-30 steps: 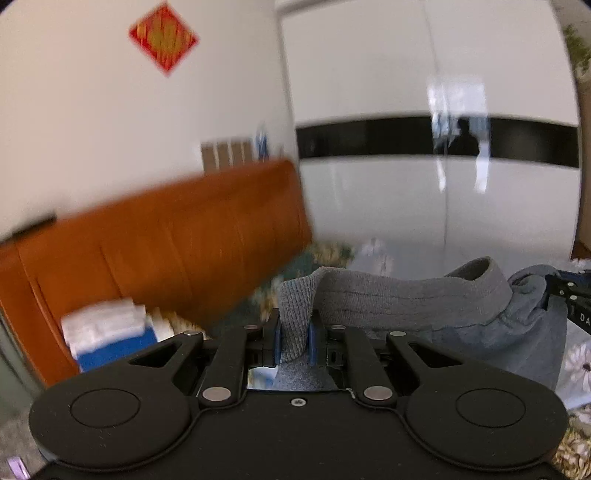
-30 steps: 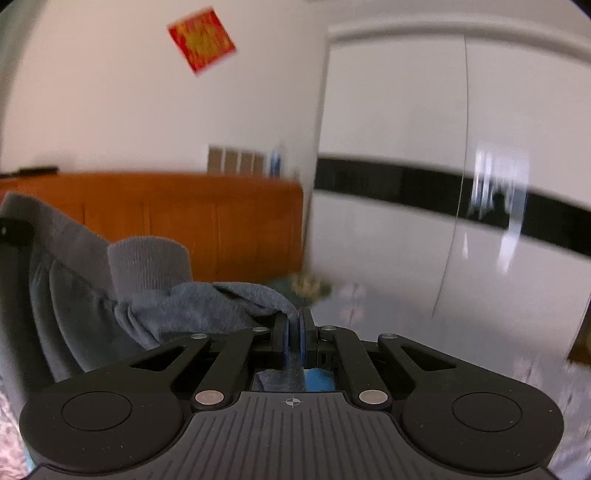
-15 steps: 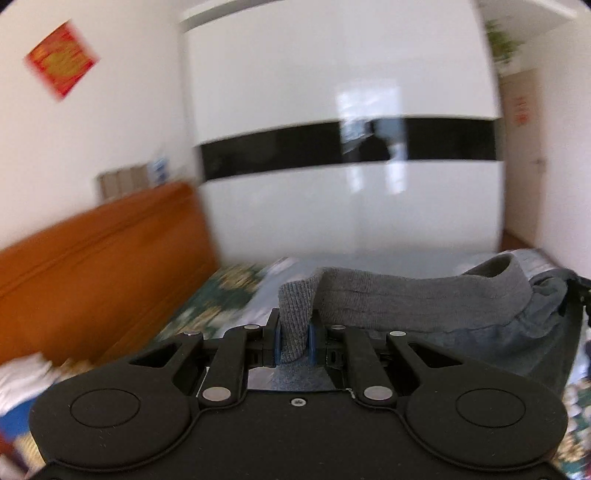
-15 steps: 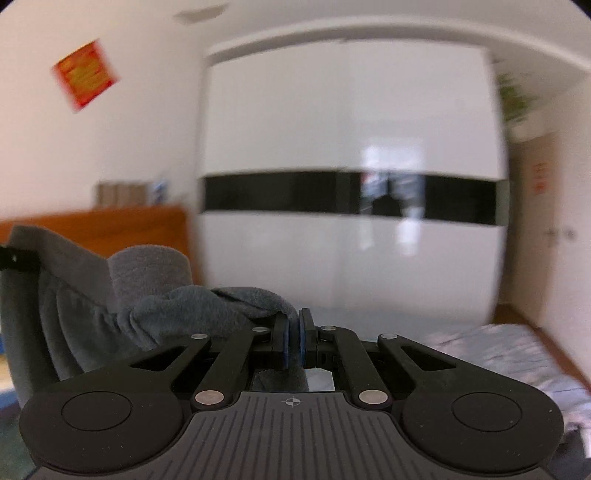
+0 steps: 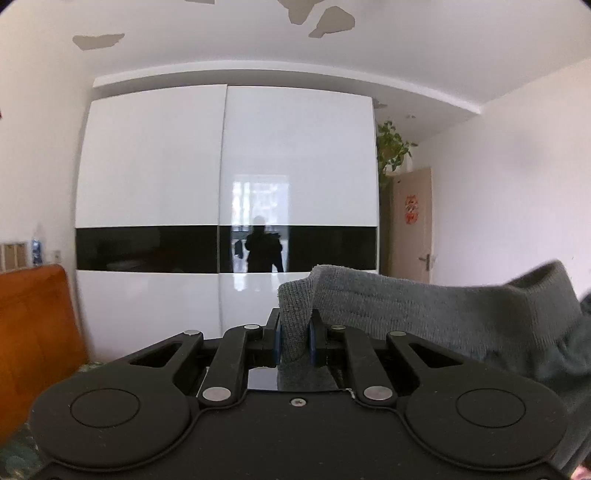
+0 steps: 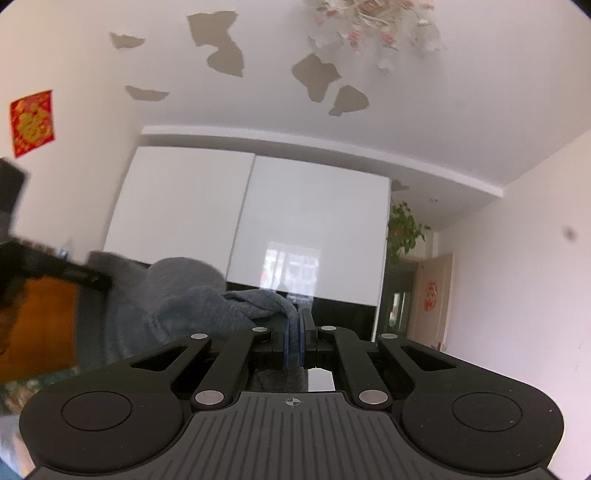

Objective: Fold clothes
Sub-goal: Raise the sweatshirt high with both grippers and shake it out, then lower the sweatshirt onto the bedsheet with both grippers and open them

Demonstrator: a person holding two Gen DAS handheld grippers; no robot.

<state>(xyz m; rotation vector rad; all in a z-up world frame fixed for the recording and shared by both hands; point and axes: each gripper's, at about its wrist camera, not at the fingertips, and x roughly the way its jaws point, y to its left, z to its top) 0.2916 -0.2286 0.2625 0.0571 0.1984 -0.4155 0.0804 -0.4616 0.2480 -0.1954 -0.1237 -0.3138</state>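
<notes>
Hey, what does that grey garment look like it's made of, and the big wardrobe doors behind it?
The grey garment looks like soft knit, probably cotton-blend: ribbed band, fuzzy surface. The wardrobe doors seem to be high-gloss glass or lacquered panels, since they mirror a window.

One grey knit garment [image 5: 424,306] is in view, its ribbed band clamped in both grippers. There are two grippers: the left gripper [image 5: 294,341] and the right gripper [image 6: 294,341], each with two jaws closed on the cloth. One wardrobe [image 5: 225,184] stands ahead, with two sliding doors and one black band across them. One person's reflection [image 5: 263,249] shows in that band. One potted plant [image 5: 393,151] sits beside the wardrobe top. One door [image 5: 412,225] carries one red ornament [image 5: 411,209]. One red square wall hanging [image 6: 32,122] is on the wall. One wooden headboard [image 5: 33,332] is at left. One ceiling lamp [image 6: 373,26] hangs above. Bare patches in the ceiling paint [image 6: 225,40]: about six in the right wrist view.
</notes>
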